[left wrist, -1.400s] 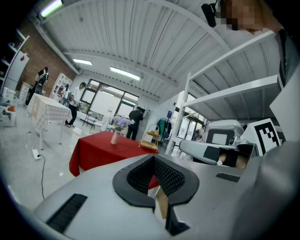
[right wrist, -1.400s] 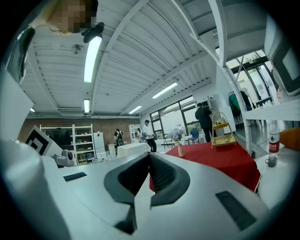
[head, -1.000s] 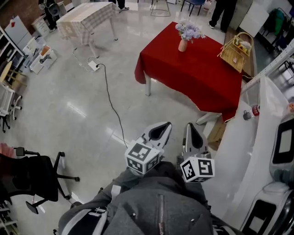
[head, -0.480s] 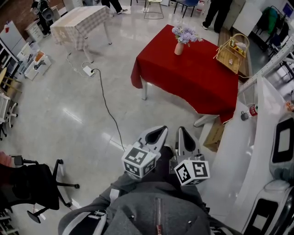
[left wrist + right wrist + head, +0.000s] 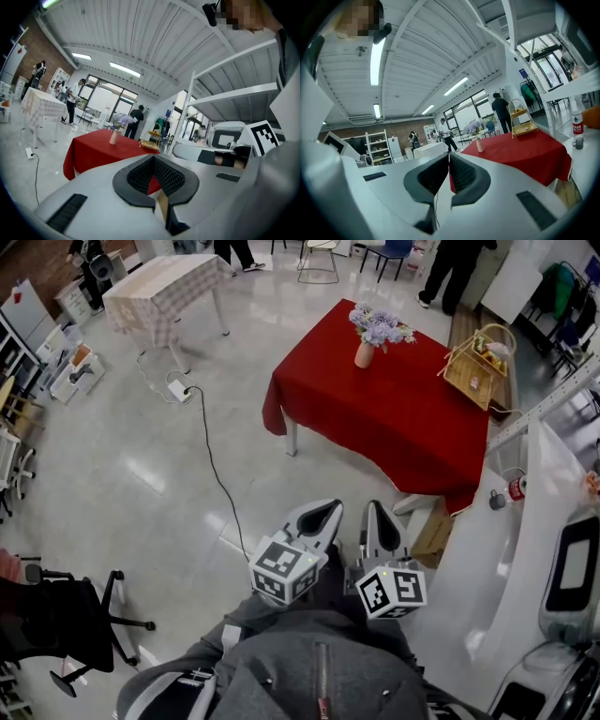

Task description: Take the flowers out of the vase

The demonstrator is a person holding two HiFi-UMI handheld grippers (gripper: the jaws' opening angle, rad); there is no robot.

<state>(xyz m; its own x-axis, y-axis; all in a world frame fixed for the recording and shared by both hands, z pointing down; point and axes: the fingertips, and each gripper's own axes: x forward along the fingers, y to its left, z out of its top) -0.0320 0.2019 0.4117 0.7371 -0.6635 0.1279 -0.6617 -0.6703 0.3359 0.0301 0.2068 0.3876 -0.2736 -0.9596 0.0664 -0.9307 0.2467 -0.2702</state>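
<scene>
Both tools are held close in front of the person's body, side by side and pointing roughly level across the room. The left gripper (image 5: 323, 512) has its jaws brought together with nothing between them; the right gripper (image 5: 377, 519) likewise shows its jaws meeting at the tips, with nothing held. The flowers (image 5: 377, 326) stand in the vase (image 5: 364, 355) on the red table (image 5: 394, 418), well apart from both tools and straight ahead of them, across open floor. By each gripper's own view, the vase lies a little to the left of the left gripper's pointing line and a little to the right of the right gripper's line, so the two lines cross short of it. Neither tool is clearly the nearer. The bunch stands upright, its long axis vertical, set crosswise to the level jaws. A basket (image 5: 480, 357) sits on the same table, to the right of the vase and apart from it. Judgement: the task is not yet begun at the vase; the gap must be closed and one set of jaws opened before any stem can be taken and drawn upward.
</scene>
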